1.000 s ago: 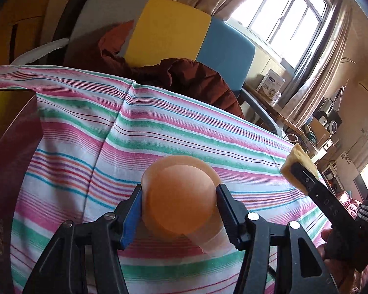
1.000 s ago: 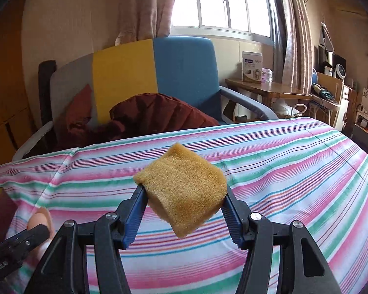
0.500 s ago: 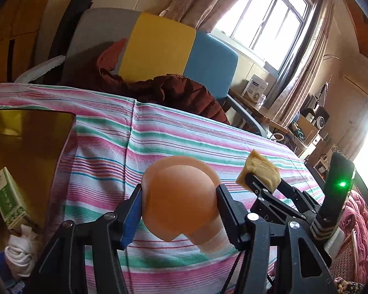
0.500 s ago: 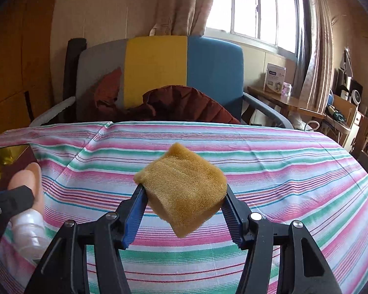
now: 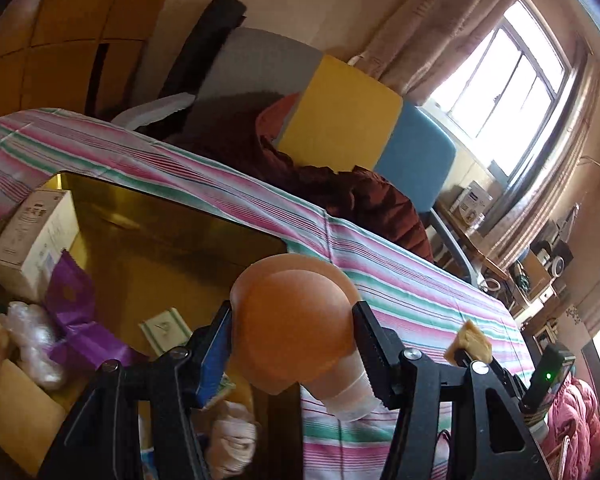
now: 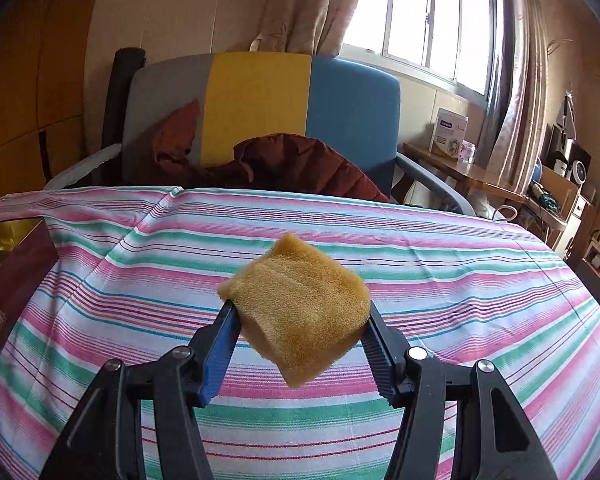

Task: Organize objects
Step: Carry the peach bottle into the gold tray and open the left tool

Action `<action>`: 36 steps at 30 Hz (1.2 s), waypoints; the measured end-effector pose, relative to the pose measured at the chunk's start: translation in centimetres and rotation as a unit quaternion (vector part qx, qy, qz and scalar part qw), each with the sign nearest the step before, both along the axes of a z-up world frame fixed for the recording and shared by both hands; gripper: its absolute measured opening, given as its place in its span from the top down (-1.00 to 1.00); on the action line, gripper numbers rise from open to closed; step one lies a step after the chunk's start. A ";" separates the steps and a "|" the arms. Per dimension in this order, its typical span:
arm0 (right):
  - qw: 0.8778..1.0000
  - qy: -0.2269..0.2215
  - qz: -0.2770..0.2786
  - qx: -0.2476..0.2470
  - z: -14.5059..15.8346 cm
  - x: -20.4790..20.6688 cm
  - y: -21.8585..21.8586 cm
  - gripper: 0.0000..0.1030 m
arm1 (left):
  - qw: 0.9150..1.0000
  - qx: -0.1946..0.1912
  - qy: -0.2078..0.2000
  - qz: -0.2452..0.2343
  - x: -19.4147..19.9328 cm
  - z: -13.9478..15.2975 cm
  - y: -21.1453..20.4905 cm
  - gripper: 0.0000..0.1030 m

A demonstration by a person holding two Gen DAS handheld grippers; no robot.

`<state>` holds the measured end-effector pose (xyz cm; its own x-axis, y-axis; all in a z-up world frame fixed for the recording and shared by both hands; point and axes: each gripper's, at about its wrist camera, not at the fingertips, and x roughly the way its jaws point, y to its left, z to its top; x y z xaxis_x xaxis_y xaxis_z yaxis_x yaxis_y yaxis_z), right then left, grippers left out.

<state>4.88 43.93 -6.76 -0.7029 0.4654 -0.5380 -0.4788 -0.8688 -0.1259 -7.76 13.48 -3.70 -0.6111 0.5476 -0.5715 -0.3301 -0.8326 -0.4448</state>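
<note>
Two tools are loaded: your left tool (image 5: 292, 338) clamps the orange cup (image 5: 294, 320) between its fingers, and your right tool (image 6: 298, 330) pinches the tan sponge (image 6: 300, 312). Since half a second ago, your left tool has swung leftward, so the gold-lined box (image 5: 160, 240) now fills the near left, its right rim directly under the cup. Inside lie a white carton (image 5: 32, 240), purple wrapper (image 5: 76, 320) and other small items. To the right, the striped cloth (image 6: 420, 280) on the bench lies bare up to its far edge, beside the chair (image 6: 260, 108).
</note>
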 end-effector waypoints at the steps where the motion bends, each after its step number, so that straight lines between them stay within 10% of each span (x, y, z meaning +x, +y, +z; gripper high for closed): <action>1: 1.000 -0.001 0.000 0.002 0.0 0.0 -0.1 -0.17 | 1.000 -0.004 -0.006 0.013 -0.7 -0.1 -0.7 -0.14; 23: 1.000 -0.022 0.006 0.021 -0.4 -0.7 -0.8 -0.17 | 0.982 -0.035 -0.134 0.129 -11.0 -4.6 -7.2 -0.27; 36: 0.999 -0.026 0.006 0.021 -0.6 -0.6 -0.8 -0.17 | 0.991 0.020 -0.082 0.105 -6.6 -2.9 -8.0 -0.42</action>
<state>4.27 43.14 -7.32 -0.6796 0.4800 -0.5547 -0.4610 -0.8677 -0.1861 -14.40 5.51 -6.65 -0.6149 0.4429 -0.6525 -0.0724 -0.8556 -0.5125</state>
